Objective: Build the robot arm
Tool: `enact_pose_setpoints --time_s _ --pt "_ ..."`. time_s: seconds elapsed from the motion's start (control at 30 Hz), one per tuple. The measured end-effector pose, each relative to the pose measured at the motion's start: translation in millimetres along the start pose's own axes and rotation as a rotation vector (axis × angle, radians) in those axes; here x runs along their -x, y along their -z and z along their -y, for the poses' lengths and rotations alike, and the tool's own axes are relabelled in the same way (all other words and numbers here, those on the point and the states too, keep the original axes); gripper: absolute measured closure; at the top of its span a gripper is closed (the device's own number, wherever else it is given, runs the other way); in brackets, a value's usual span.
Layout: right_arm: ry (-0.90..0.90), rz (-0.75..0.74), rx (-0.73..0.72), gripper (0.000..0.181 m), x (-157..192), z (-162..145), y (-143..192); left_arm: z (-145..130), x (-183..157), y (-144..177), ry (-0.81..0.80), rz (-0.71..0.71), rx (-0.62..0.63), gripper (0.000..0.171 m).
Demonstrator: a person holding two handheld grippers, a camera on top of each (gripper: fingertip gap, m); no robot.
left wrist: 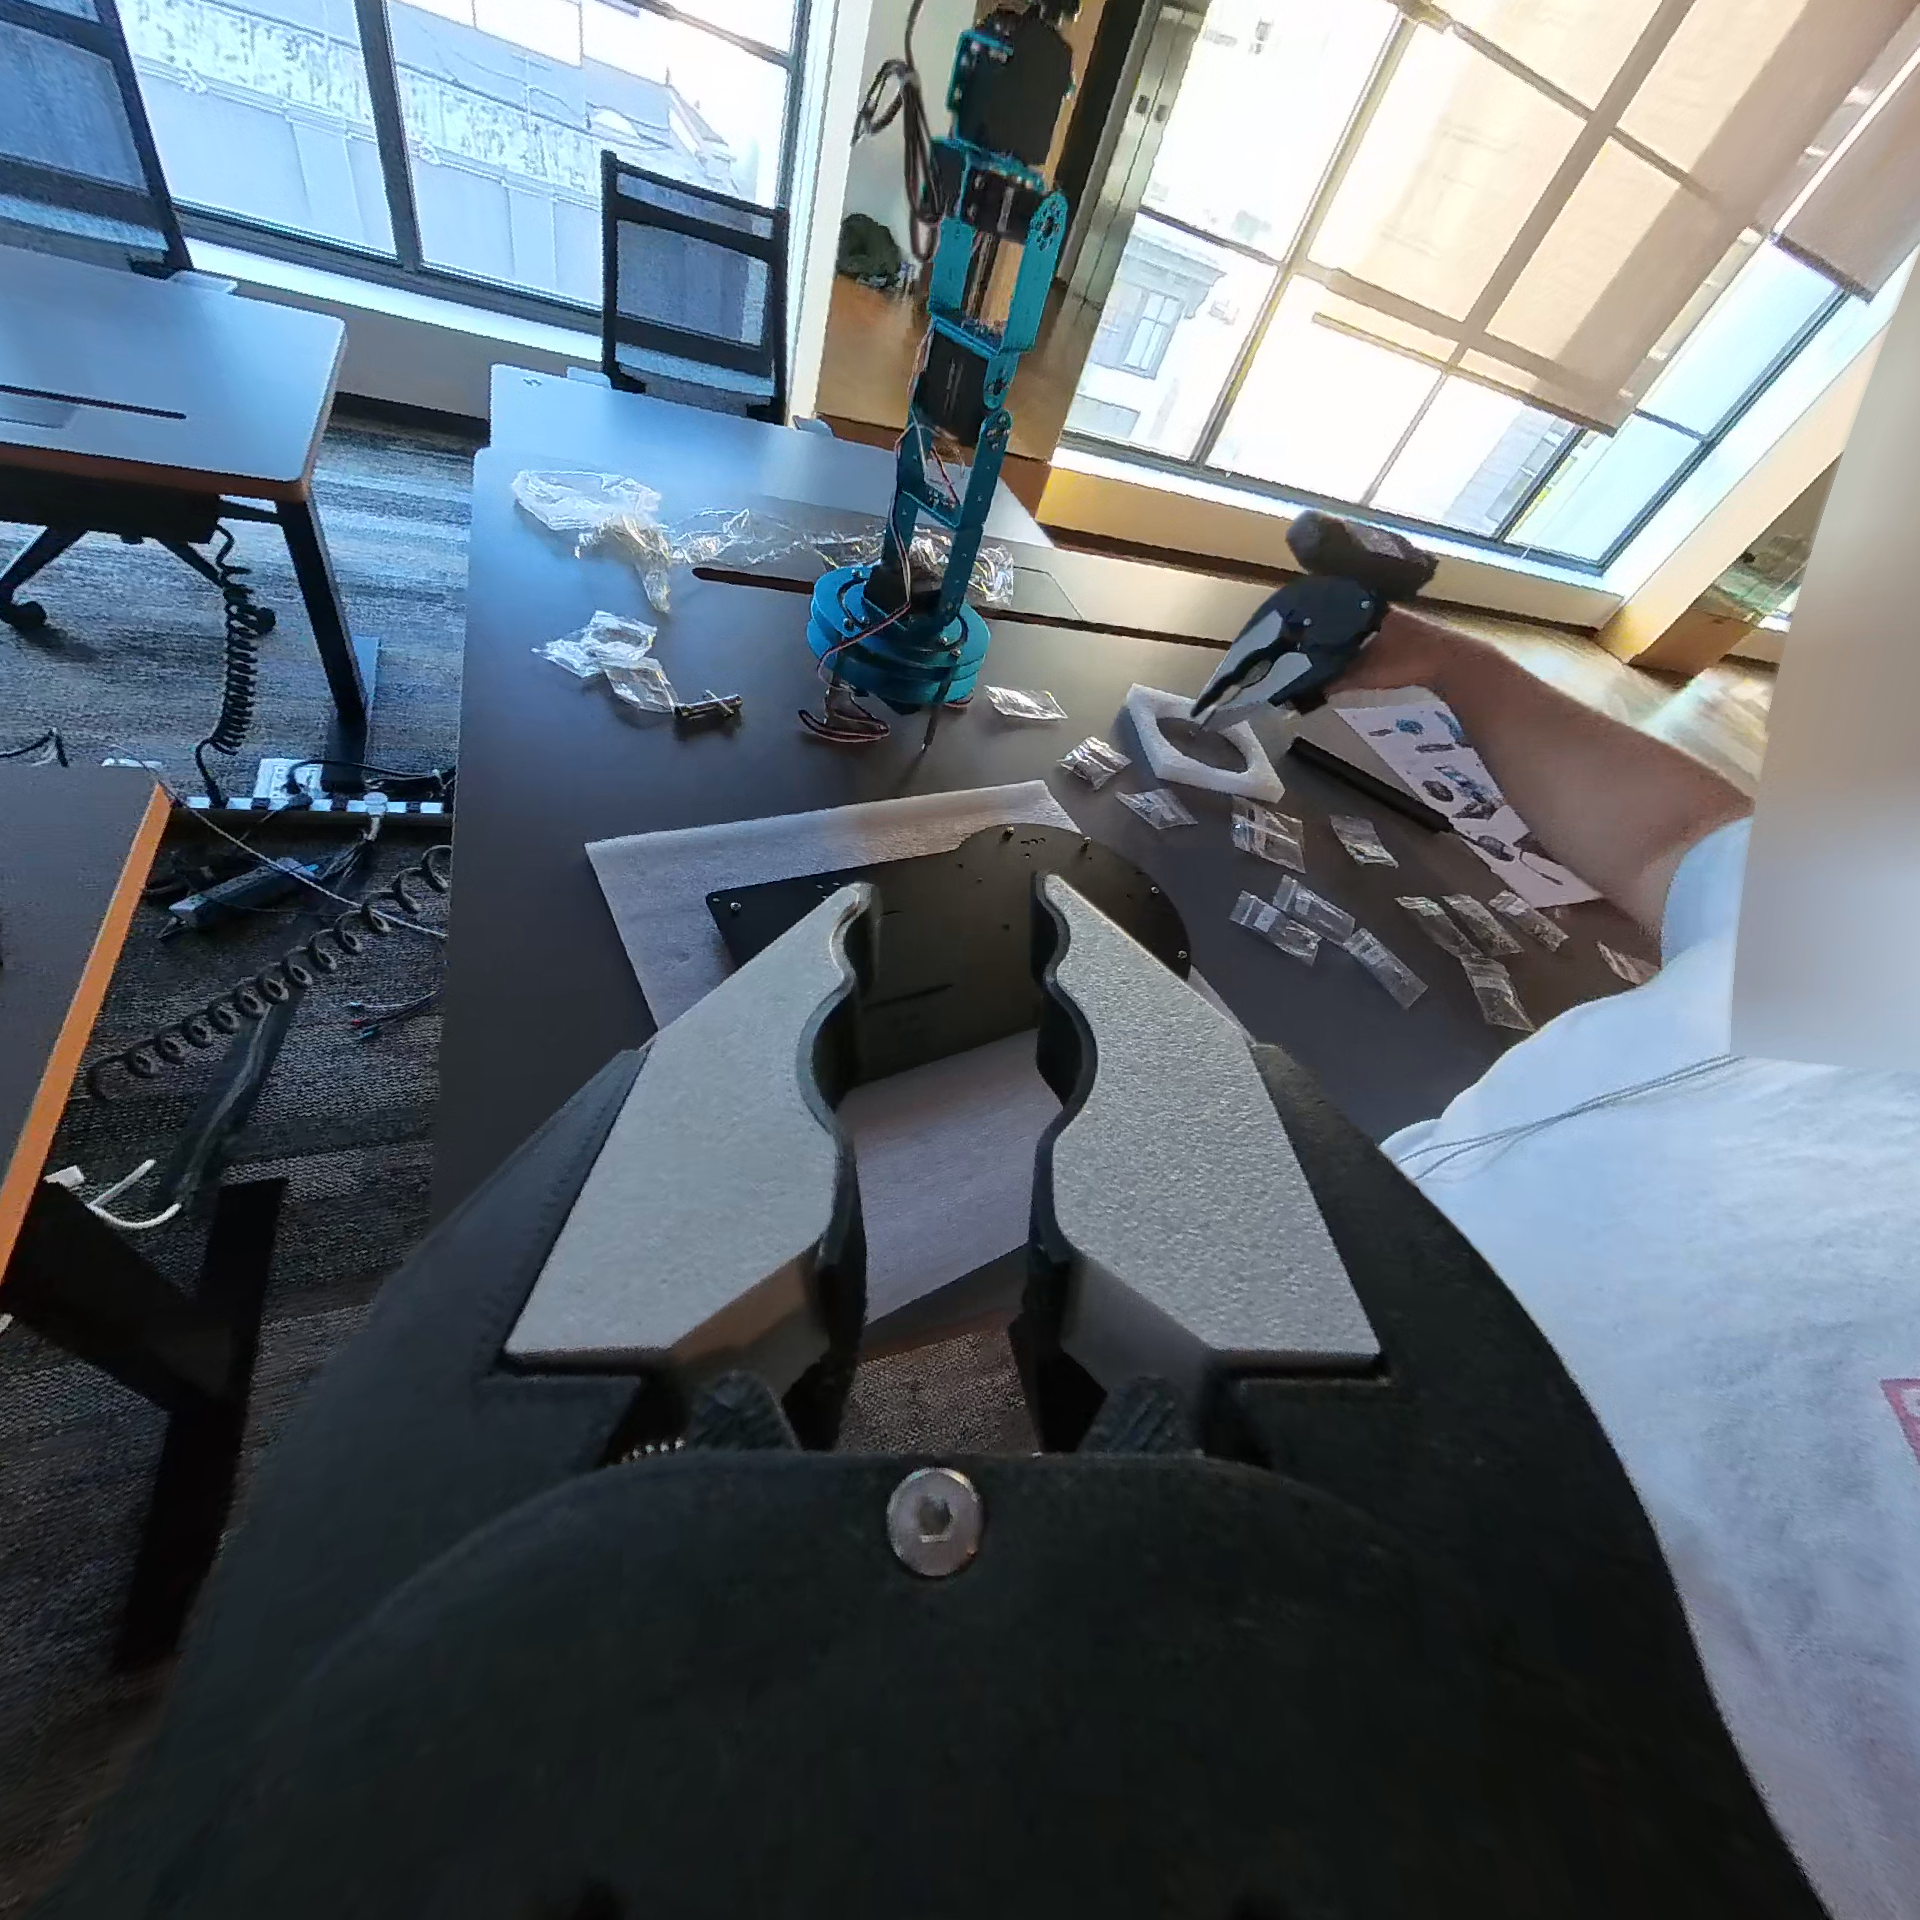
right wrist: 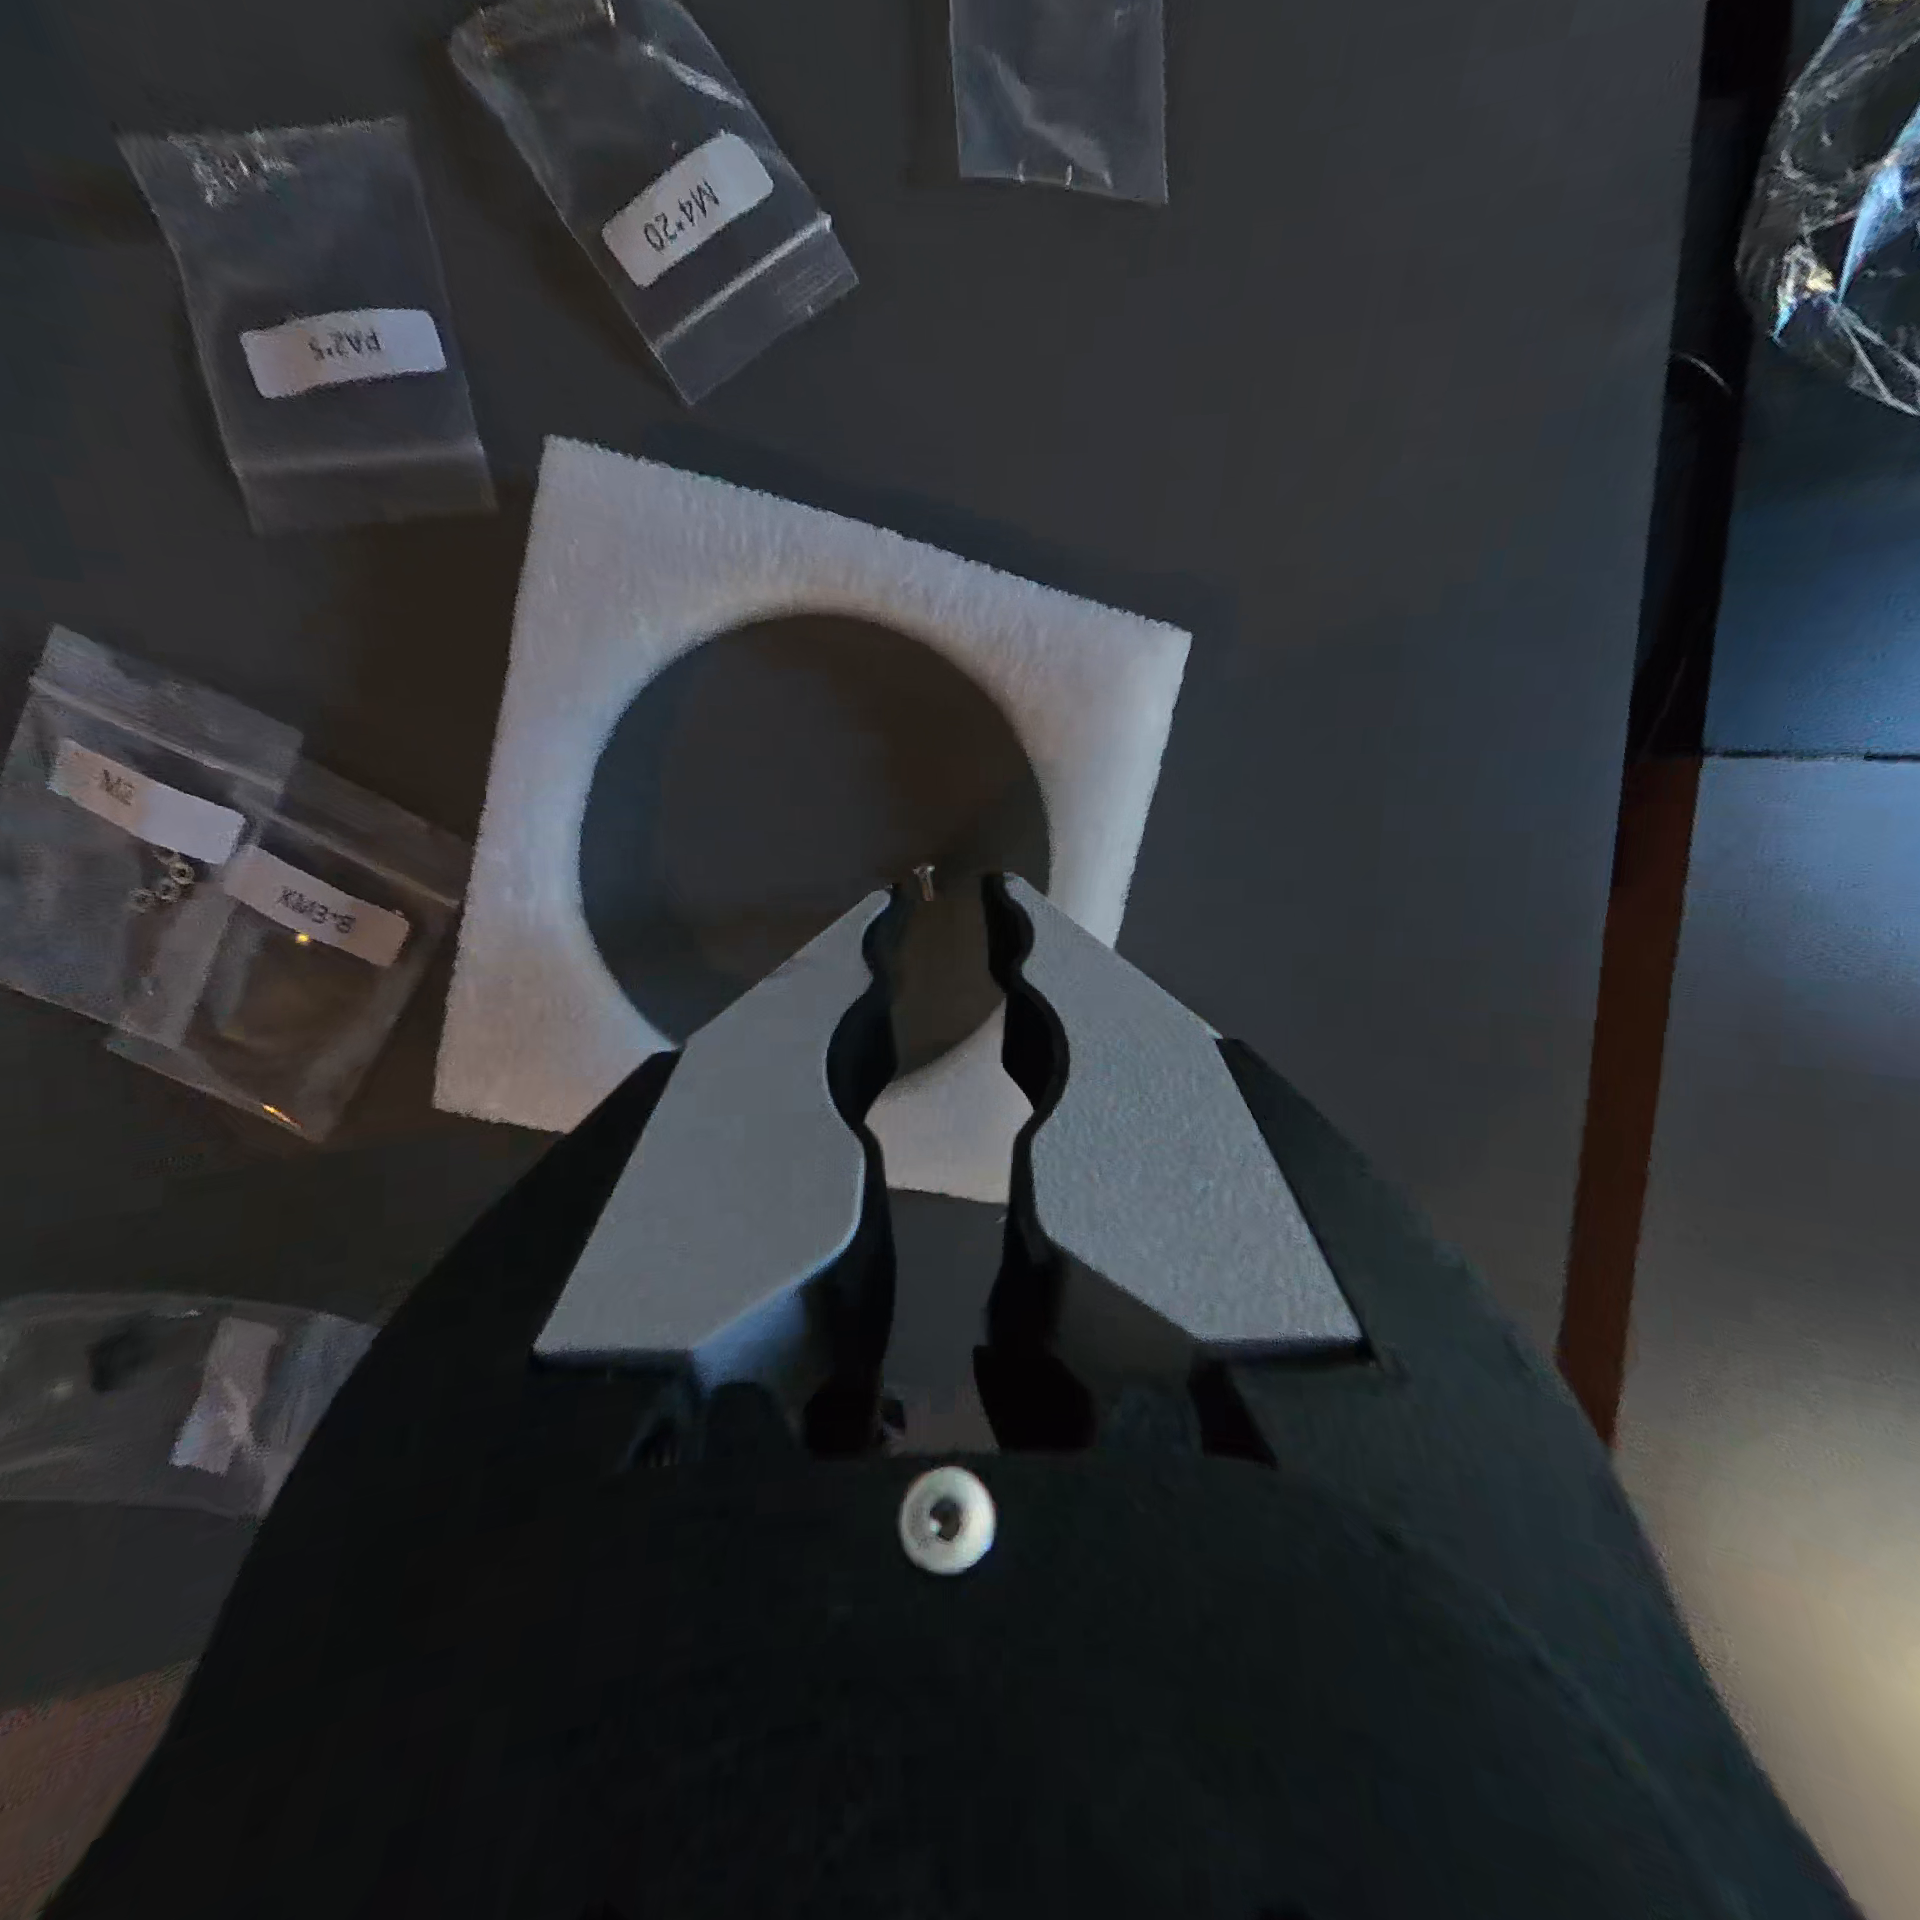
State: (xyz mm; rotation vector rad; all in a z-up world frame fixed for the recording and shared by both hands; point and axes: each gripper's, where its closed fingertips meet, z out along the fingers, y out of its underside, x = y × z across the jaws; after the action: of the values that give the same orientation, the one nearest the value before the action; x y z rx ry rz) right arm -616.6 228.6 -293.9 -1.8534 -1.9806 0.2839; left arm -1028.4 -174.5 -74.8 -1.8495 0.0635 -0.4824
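Hovering: right gripper [right wrist: 940,883] over the foam square [right wrist: 831,582], mid-frame, jaws slightly parted around a tiny screw [right wrist: 921,879], not clamped.
Left gripper [left wrist: 951,914]: released, empty, above black plate [left wrist: 935,935].
Risk: screw may slip or skid aside, being small.

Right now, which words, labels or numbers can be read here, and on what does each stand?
I do not copy writing; these things bear it.
White labels on clear bags, left of the foam square.
Printed sheet on table: too small.
Red mark on shirt: cut off.
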Motion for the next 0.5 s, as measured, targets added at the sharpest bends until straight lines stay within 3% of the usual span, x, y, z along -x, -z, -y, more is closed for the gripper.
enact_pose_setpoints --time_s 0.2,0.43,0.5 --pt "-0.034 0.095 0.064 0.169 0 -4 -9 -1 -6 1 -0.023 0.028 0.030 0.145" --pt "-0.097 0.154 0.042 0.178 5 0 -10 -4 -8 -1 -0.011 0.034 0.035 0.145" --pt "-0.118 0.154 -0.037 0.178 11 13 -4 -7 -7 -3 -0.005 0.029 0.036 0.145"
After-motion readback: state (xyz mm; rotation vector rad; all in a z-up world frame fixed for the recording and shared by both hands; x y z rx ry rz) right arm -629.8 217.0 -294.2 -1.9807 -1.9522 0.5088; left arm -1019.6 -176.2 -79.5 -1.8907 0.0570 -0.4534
